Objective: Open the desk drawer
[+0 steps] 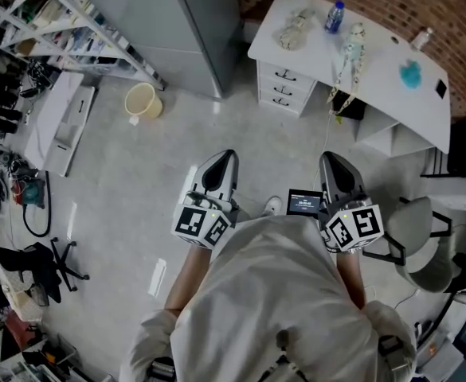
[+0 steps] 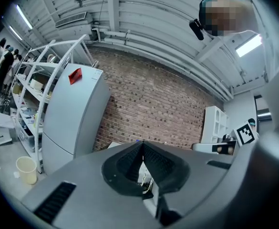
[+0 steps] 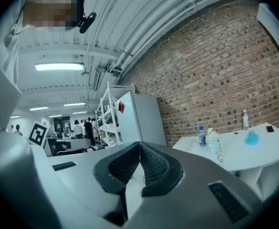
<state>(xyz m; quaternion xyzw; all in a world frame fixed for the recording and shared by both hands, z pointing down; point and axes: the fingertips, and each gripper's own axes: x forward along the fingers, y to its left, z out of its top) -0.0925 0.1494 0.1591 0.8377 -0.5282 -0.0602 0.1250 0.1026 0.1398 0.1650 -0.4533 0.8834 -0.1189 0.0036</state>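
In the head view a white desk (image 1: 384,94) stands at the upper right against a brick wall. Under its left end sits a white drawer unit (image 1: 283,86) with three drawers, all shut, each with a dark handle. My left gripper (image 1: 226,157) and right gripper (image 1: 329,160) are held side by side in front of the person, over bare floor and well short of the drawers. Both are shut with nothing between the jaws, as the left gripper (image 2: 142,145) and right gripper (image 3: 139,145) show in their own views. The right gripper view has the desk (image 3: 268,151) at its right.
On the desk stand a blue-capped bottle (image 1: 334,16), a tall cup (image 1: 354,44), a teal object (image 1: 410,74) and a phone (image 1: 440,88). A grey fridge (image 1: 193,22), a beige bucket (image 1: 143,100) and shelving (image 1: 49,18) lie left; an office chair (image 1: 424,237) right.
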